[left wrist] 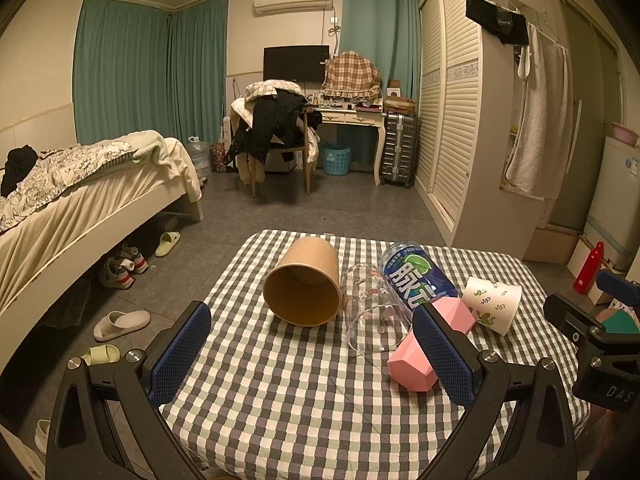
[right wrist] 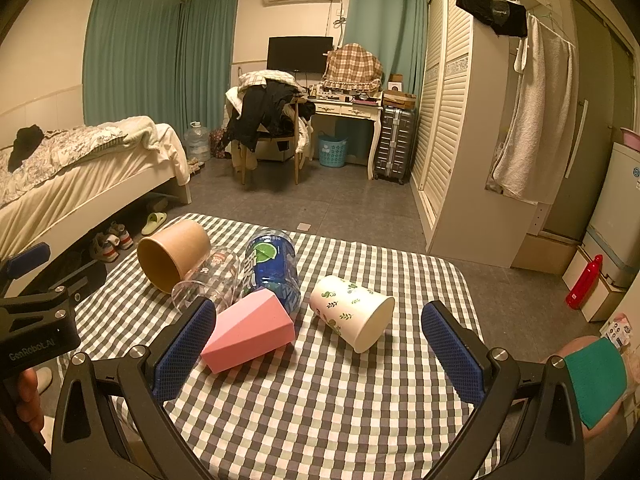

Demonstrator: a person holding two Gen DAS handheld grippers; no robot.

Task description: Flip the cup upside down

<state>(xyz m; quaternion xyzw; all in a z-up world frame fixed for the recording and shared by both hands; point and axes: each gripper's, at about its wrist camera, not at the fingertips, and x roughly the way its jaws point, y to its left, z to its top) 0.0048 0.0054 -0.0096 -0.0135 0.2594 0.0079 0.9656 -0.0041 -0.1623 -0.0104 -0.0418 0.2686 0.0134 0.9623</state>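
Several cups lie on their sides on a checked tablecloth [left wrist: 280, 392]: a brown paper cup [left wrist: 304, 284] [right wrist: 174, 254], a clear glass cup [left wrist: 372, 312] [right wrist: 208, 284], a blue printed cup [left wrist: 416, 276] [right wrist: 274, 268], a pink faceted cup [left wrist: 416, 356] [right wrist: 252, 328] and a white leaf-print cup [left wrist: 494, 304] [right wrist: 356, 312]. My left gripper [left wrist: 312, 356] is open and empty, hovering near the brown and glass cups. My right gripper [right wrist: 320, 356] is open and empty, with the pink and white cups just beyond its fingers.
The table edge [right wrist: 476, 304] drops to a tiled floor on the right and far sides. A bed [left wrist: 80, 200] stands to the left with slippers and shoes under it. A wardrobe [left wrist: 452, 120] stands to the right. A red bottle [right wrist: 584, 282] stands on the floor.
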